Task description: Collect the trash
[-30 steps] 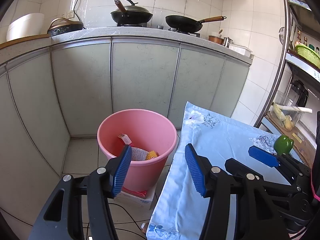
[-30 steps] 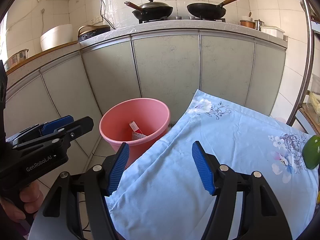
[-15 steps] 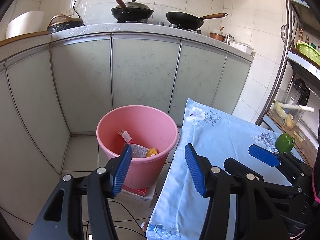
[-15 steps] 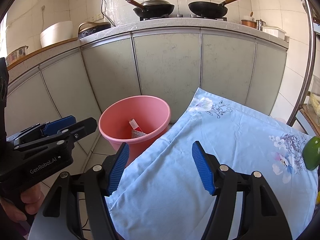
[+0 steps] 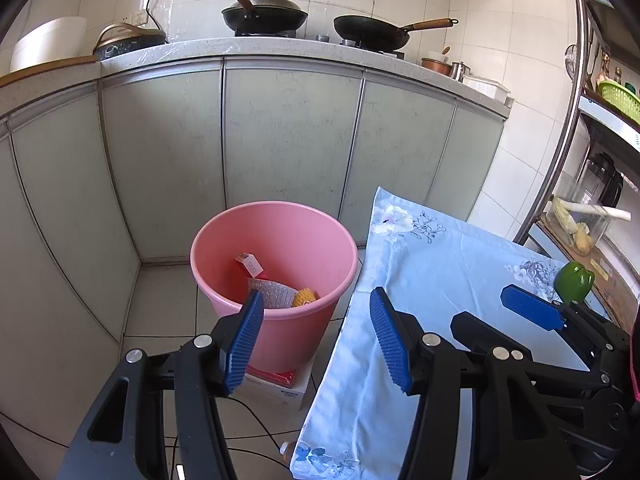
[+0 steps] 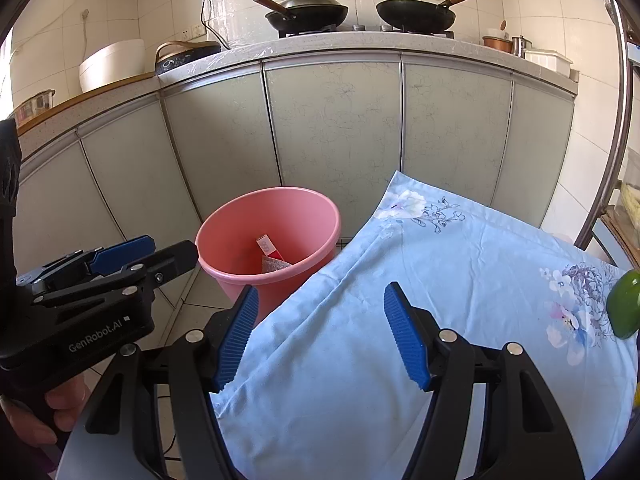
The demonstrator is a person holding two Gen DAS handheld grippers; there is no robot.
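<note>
1. The kitchen cabinets (image 5: pixel 280 140) fill the background beyond both sets of jaws, with two woks (image 5: pixel 264 14) on the counter above; their framing matches the earlier pictures almost exactly, so neither view has shifted to speak of.
2. The blue floral cloth (image 6: pixel 420 320) covers the table under and ahead of the right gripper (image 6: pixel 326 334). No scrap of rubbish shows on it. Only a green pepper (image 6: pixel 624 306) sits on it, off to the right of the right jaws, and I judge that is food, not trash.
3. The pink bucket (image 5: pixel 212 276) stands on the floor just ahead of the left gripper (image 5: pixel 316 340), a little left of the gap between its jaws.
4. The trash lies in the bucket's bottom: a red-and-white carton (image 5: pixel 250 264), a silvery bubble-wrap piece (image 5: pixel 272 296) and a small yellow scrap (image 5: pixel 304 298), all past the tip of the left jaw. These look the same as a second ago.
5. Both grippers stand with jaws spread wide and nothing between the pads, as they did in the earlier pictures.
6. My judgement: the collecting looks finished or nearly so, with nothing visibly left to pick up. What lies outside the views I cannot tell.
</note>
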